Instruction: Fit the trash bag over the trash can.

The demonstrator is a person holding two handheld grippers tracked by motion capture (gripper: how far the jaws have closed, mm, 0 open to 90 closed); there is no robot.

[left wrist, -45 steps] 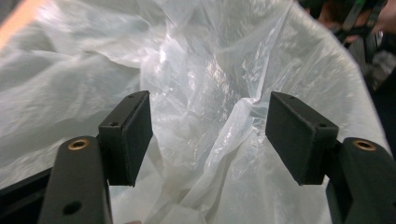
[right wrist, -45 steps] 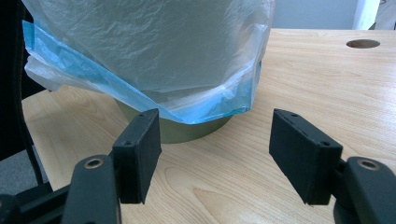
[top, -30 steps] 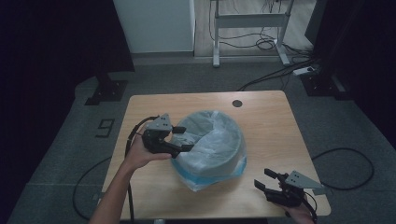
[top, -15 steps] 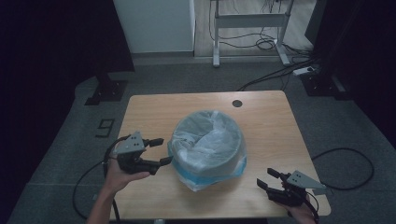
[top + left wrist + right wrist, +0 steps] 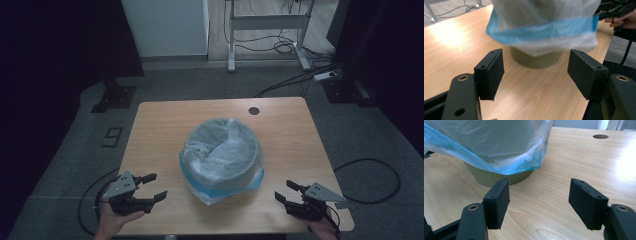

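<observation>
In the middle of the wooden table (image 5: 150, 125) stands an olive-green bin (image 5: 499, 178), its clear, blue-edged plastic liner bag (image 5: 222, 152) draped over the rim and hanging loosely down the sides, so the lining looks done. The left gripper (image 5: 150, 189) and right gripper (image 5: 284, 192) hover at the near corners, jaws spread and empty.

The left black two-jaw tongs (image 5: 152, 186) sat in the person's left hand (image 5: 114, 220) at the near left corner, jaws spread wide and empty. The right black two-jaw tongs (image 5: 286, 192) rested in the right hand (image 5: 320, 227) at the near right corner, jaws likewise parted.
</observation>
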